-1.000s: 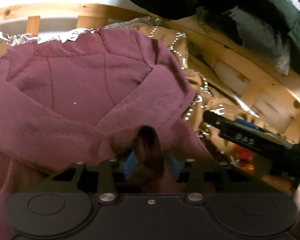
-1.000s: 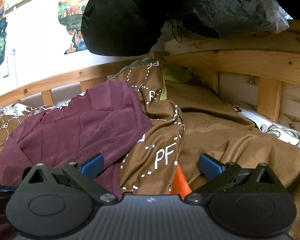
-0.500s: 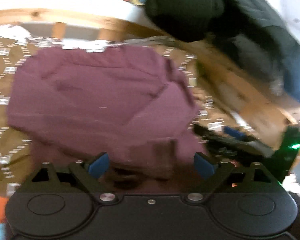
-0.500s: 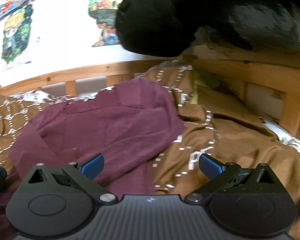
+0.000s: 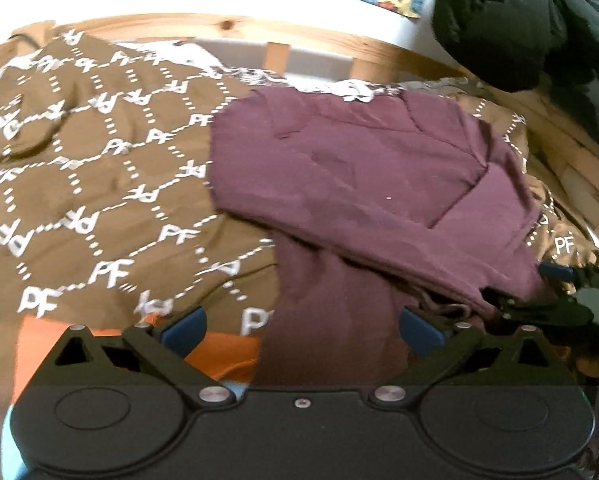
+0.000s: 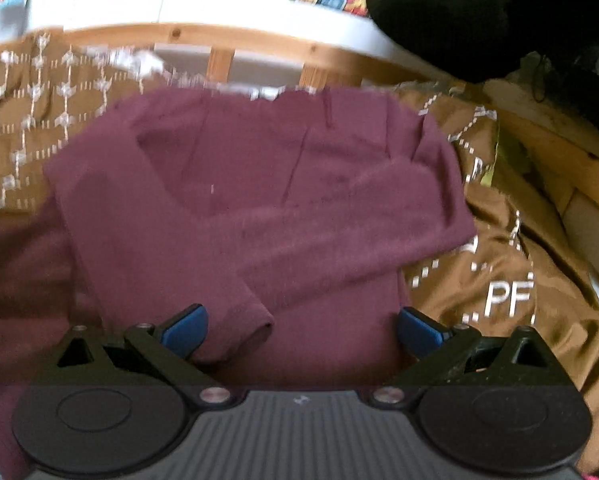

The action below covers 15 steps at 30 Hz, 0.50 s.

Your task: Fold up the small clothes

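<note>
A maroon long-sleeved top (image 5: 359, 184) lies on a brown patterned blanket (image 5: 99, 184), a sleeve folded across its body. It also shows in the right wrist view (image 6: 259, 208). My left gripper (image 5: 301, 330) is open and empty, above the top's lower part. My right gripper (image 6: 301, 330) is open and empty, over the folded sleeve cuff (image 6: 255, 324). The right gripper also shows at the right edge of the left wrist view (image 5: 555, 280).
An orange garment (image 5: 219, 352) lies under my left gripper. A wooden bed rail (image 6: 259, 46) runs along the back and right. A black bag (image 5: 499, 20) hangs at the top right. The brown blanket (image 6: 519, 280) bunches up on the right.
My left gripper opened, let go of the maroon sleeve and drew back leftward. My right gripper swung left from the blanket to over the top. The sleeve now lies folded across the body.
</note>
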Motion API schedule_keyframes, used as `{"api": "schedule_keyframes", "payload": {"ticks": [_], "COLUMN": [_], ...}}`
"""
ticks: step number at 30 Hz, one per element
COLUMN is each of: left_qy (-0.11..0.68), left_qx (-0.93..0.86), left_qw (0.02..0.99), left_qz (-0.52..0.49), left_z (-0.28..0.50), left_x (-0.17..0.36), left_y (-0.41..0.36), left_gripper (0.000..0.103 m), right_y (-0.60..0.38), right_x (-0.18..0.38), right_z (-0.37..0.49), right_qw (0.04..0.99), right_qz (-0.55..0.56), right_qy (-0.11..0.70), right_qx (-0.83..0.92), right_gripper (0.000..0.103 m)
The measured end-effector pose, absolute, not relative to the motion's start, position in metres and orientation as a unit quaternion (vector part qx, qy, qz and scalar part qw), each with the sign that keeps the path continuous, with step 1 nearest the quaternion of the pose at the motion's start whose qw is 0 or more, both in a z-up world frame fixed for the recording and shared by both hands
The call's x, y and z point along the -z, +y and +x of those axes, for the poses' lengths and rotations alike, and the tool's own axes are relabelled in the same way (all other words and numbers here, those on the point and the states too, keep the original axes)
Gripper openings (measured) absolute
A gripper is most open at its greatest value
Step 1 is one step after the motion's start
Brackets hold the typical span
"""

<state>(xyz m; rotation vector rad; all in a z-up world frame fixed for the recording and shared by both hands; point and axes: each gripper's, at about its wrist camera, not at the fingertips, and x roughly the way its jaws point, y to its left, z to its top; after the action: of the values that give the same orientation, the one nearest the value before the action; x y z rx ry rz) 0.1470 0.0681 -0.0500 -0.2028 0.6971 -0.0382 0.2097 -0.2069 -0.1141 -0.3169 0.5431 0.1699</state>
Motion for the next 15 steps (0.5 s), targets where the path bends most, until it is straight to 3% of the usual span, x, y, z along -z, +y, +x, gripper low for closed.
{"api": "schedule_keyframes", "payload": {"ticks": [15], "left_qy": [0.392], "left_qx": [-0.028], "left_qw": [0.916], "left_qz": [-0.080], "left_z": [0.138], "left_x": [0.069], "left_y": [0.078], "left_gripper": [0.102], "right_y": [-0.201], "right_x": [0.114], "right_z": [0.185], "right_qw": [0.941], "right_qz": [-0.185], "right_qy": [0.271], "right_qx": [-0.088], "right_gripper": [0.103]}}
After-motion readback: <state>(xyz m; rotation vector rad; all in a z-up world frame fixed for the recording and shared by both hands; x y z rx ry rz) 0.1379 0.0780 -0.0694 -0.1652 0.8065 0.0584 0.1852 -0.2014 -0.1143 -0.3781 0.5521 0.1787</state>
